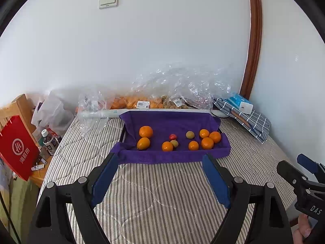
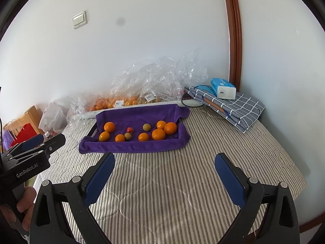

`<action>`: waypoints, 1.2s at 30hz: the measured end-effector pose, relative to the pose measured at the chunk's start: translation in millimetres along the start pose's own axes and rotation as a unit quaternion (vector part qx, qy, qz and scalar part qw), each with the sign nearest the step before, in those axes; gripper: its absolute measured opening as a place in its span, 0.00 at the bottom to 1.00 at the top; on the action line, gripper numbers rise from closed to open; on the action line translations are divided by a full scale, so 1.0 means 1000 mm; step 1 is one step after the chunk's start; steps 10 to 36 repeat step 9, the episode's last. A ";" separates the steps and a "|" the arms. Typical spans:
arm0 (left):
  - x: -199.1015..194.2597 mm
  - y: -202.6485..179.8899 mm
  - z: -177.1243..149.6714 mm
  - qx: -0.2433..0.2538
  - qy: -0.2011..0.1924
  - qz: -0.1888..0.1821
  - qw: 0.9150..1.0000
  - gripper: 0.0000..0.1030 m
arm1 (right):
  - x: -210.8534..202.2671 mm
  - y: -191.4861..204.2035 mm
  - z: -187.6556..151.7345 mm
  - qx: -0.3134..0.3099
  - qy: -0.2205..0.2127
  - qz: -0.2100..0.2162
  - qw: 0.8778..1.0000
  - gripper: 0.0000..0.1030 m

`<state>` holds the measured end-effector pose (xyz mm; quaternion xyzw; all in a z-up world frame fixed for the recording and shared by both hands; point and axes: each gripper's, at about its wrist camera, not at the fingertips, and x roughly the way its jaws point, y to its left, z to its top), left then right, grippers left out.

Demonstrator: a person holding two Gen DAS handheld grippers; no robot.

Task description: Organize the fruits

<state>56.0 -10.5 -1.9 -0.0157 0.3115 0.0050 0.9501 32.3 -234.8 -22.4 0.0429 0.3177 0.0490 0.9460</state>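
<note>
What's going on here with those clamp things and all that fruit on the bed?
A person holds a two-finger tool in each hand, about to sort fruit. The left gripper and right gripper are both open and empty, hovering over the striped bedspread short of the purple towel. On the towel lie several oranges, two greenish fruits and one small red fruit. Nothing has been picked up yet.

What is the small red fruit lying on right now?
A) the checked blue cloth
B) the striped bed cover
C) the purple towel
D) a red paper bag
C: the small red fruit sits on the purple towel among the oranges, with neither open gripper touching it.
</note>
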 end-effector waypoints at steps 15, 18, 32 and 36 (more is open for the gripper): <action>-0.002 -0.002 0.000 0.002 -0.005 0.000 1.000 0.83 | 0.001 0.002 0.000 -0.001 0.001 0.002 1.000 0.95; -0.002 -0.002 0.000 0.002 -0.005 0.000 1.000 0.83 | 0.001 0.002 0.000 -0.001 0.001 0.002 1.000 0.95; -0.002 -0.002 0.000 0.002 -0.005 0.000 1.000 0.83 | 0.001 0.002 0.000 -0.001 0.001 0.002 1.000 0.95; -0.002 -0.002 0.000 0.002 -0.005 0.000 1.000 0.83 | 0.001 0.002 0.000 -0.001 0.001 0.002 1.000 0.95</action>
